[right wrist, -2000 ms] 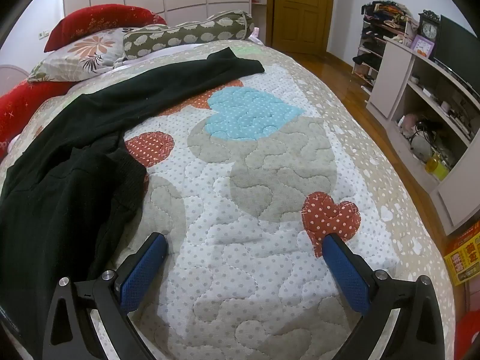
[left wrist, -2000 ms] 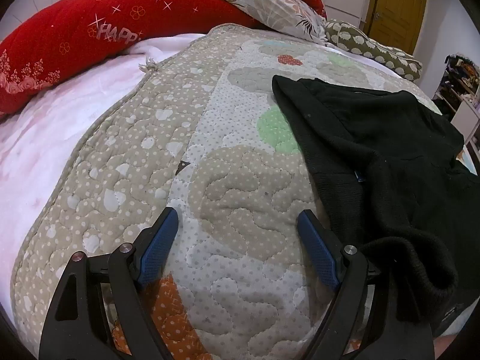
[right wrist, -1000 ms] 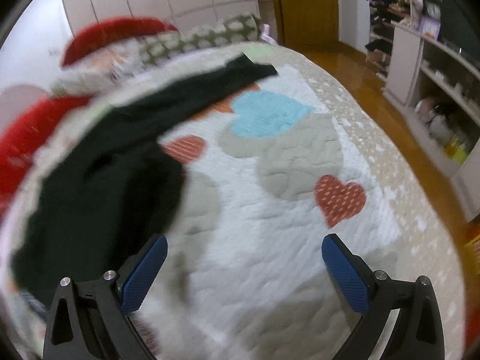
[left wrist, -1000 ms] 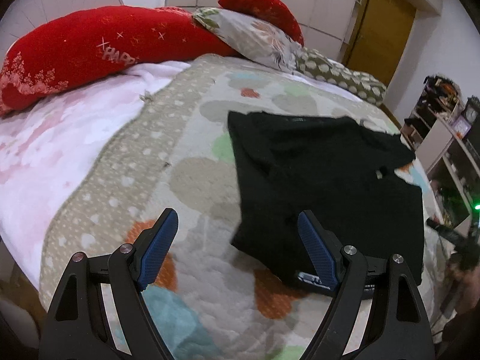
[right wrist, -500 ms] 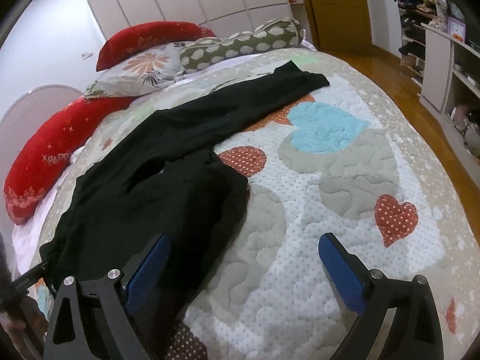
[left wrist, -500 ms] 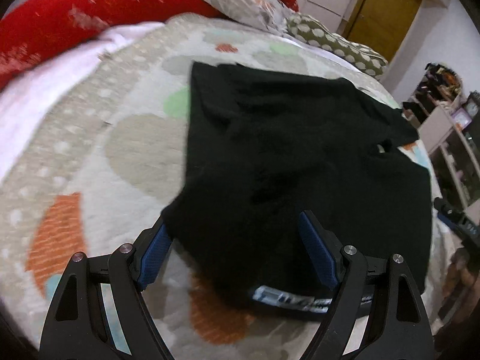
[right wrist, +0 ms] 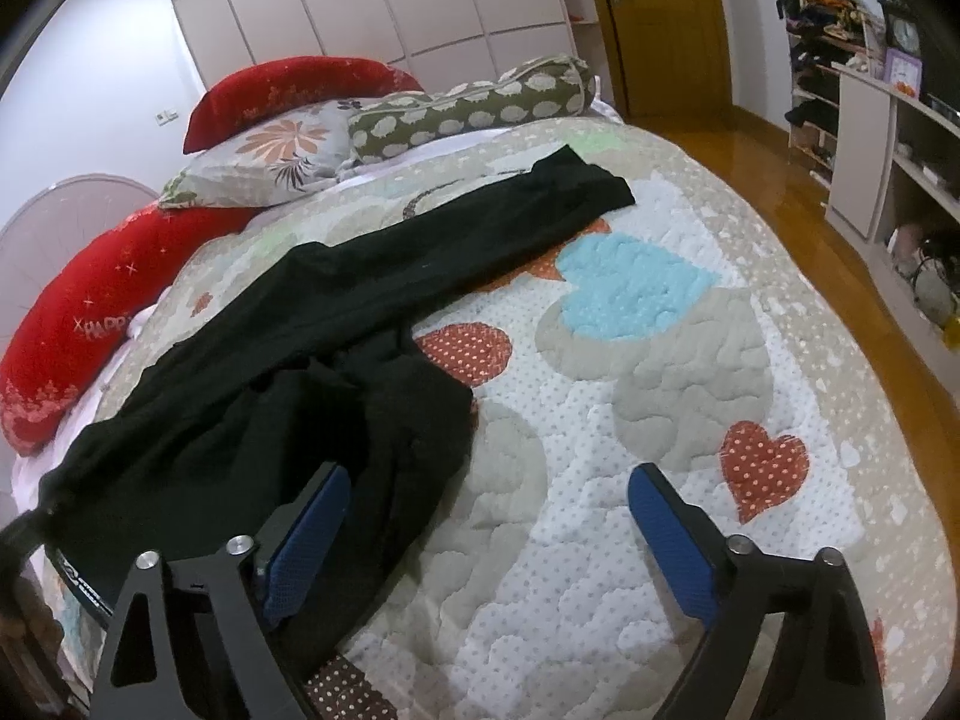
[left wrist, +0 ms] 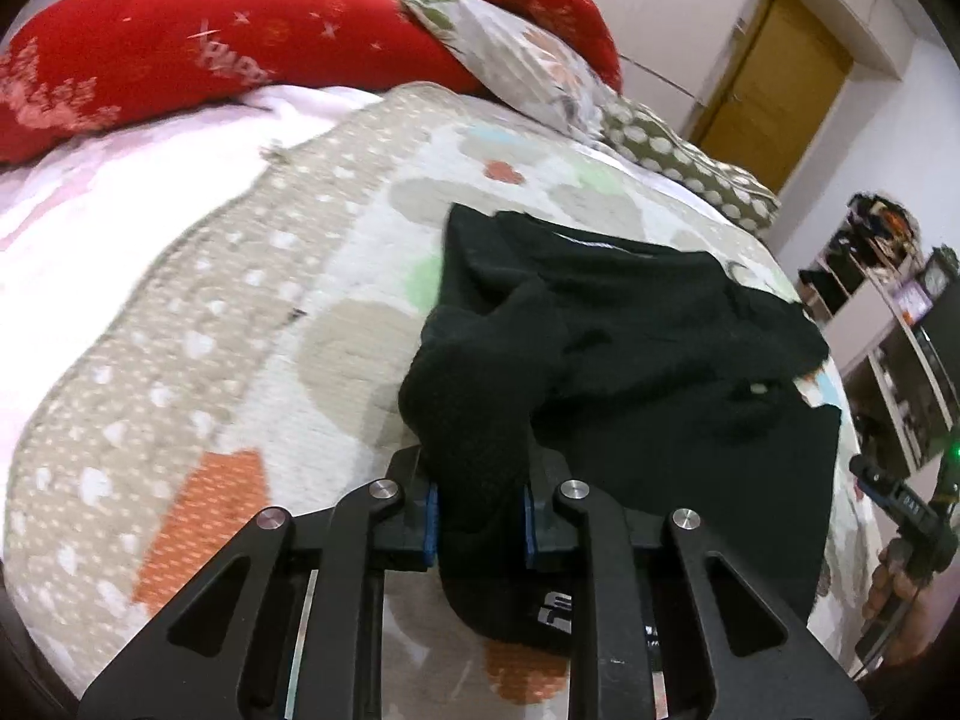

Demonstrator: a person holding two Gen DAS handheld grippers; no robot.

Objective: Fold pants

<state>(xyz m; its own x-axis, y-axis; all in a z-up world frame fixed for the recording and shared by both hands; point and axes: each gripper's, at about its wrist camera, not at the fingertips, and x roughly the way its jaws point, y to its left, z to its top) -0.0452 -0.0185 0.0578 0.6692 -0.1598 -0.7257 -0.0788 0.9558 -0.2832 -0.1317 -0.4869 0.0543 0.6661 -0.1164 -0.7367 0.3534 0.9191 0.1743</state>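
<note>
My left claw [left wrist: 478, 513] has just closed on the black pants [left wrist: 630, 360] (bunched waistband end); my right claw [right wrist: 489, 531] gapes, closing slightly, over the quilt [right wrist: 660, 396].

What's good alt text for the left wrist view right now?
The left gripper is shut on a bunched fold of black pants, which spread across a quilted bedspread. Red pillows line the far edge; a wooden door stands behind.
</note>
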